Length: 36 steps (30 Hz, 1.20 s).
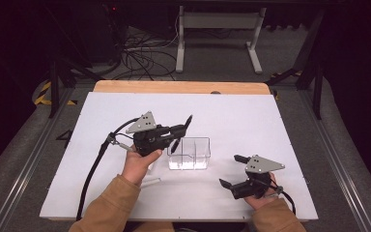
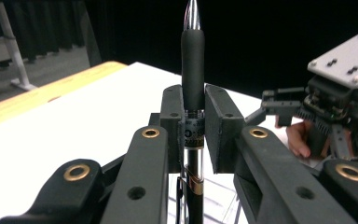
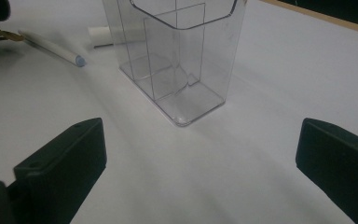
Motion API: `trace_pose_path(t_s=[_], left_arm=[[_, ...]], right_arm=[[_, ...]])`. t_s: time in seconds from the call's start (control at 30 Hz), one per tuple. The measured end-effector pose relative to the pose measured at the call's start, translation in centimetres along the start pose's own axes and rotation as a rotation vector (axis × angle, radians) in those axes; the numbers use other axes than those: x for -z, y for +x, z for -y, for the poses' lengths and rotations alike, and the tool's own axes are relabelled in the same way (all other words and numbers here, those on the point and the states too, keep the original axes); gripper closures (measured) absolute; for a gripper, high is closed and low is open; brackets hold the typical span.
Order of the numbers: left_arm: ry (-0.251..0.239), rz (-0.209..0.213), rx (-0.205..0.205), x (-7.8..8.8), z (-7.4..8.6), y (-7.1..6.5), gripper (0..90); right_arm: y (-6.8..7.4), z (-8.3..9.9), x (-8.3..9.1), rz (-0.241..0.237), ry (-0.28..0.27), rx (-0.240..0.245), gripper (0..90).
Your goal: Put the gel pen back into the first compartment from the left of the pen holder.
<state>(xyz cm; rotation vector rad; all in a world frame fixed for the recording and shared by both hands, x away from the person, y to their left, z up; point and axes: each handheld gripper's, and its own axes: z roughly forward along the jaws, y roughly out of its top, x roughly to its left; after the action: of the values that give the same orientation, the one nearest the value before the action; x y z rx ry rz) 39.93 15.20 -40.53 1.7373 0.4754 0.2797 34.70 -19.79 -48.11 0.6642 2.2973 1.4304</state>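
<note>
My left gripper (image 1: 178,133) is shut on a black pen (image 1: 188,121) and holds it just above the left side of a clear plastic organizer (image 1: 190,153). In the left gripper view the pen (image 2: 192,70) stands upright between the closed jaws of the left gripper (image 2: 193,112), silver tip up. My right gripper (image 1: 228,169) rests open near the table's front right, with nothing between its jaws. The right gripper view looks past that open gripper (image 3: 200,140) to the organizer (image 3: 182,51), whose inner dividers are visible.
A white pen with a blue cap (image 3: 51,46) and a short white object (image 3: 100,35) lie on the white table sheet (image 1: 251,125) left of the organizer. A wooden edge (image 1: 174,87) runs along the back. The right gripper (image 2: 340,102) appears in the left gripper view.
</note>
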Motion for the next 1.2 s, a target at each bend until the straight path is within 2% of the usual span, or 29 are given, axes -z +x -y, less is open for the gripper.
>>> trace_pose_path(t_s=[0.37, 0.57, 0.87, 0.9, 0.93, 0.97, 1.03, 1.1, 1.17, 1.2], left_arm=[[0.078, -0.009, 0.001, -0.5, 0.8, 0.1, 78.8], [0.092, 0.001, 0.018, -0.4, 1.2, 0.3, 78.8], [0.105, -0.015, 0.002, -0.2, 1.2, 0.0, 78.4], [0.103, -0.022, -0.003, -0.1, 1.1, -0.1, 74.5], [0.099, -0.027, 0.002, 0.0, 1.1, -0.1, 74.5], [0.097, -0.030, 0.010, 0.1, 0.9, -0.2, 67.5], [0.102, -0.052, -0.011, 0.4, 0.7, -0.4, 62.5], [0.110, -0.065, 0.000, 0.9, 0.4, -0.5, 48.6], [0.109, -0.083, -0.008, 1.7, 0.0, -0.7, 44.2], [0.112, -0.097, -0.012, 2.0, -0.2, -0.8, 39.0]], right_arm=[[0.0, 0.0, 0.0, -0.001, 0.000, 0.003, 1.9], [0.0, 0.0, 0.0, -0.003, -0.001, 0.003, 2.0], [0.0, 0.0, 0.0, -0.003, -0.001, 0.003, 1.9], [0.0, 0.0, 0.0, -0.003, -0.002, 0.005, 1.9], [0.0, 0.0, 0.0, -0.003, -0.002, 0.005, 1.9], [0.0, 0.0, 0.0, -0.005, -0.001, 0.003, 1.9], [0.0, 0.0, 0.0, -0.005, -0.002, 0.004, 1.9], [0.0, 0.0, 0.0, -0.005, -0.001, 0.003, 1.9], [0.0, 0.0, 0.0, -0.004, -0.001, 0.004, 1.9], [0.0, 0.0, 0.0, -0.005, -0.001, 0.003, 1.9]])
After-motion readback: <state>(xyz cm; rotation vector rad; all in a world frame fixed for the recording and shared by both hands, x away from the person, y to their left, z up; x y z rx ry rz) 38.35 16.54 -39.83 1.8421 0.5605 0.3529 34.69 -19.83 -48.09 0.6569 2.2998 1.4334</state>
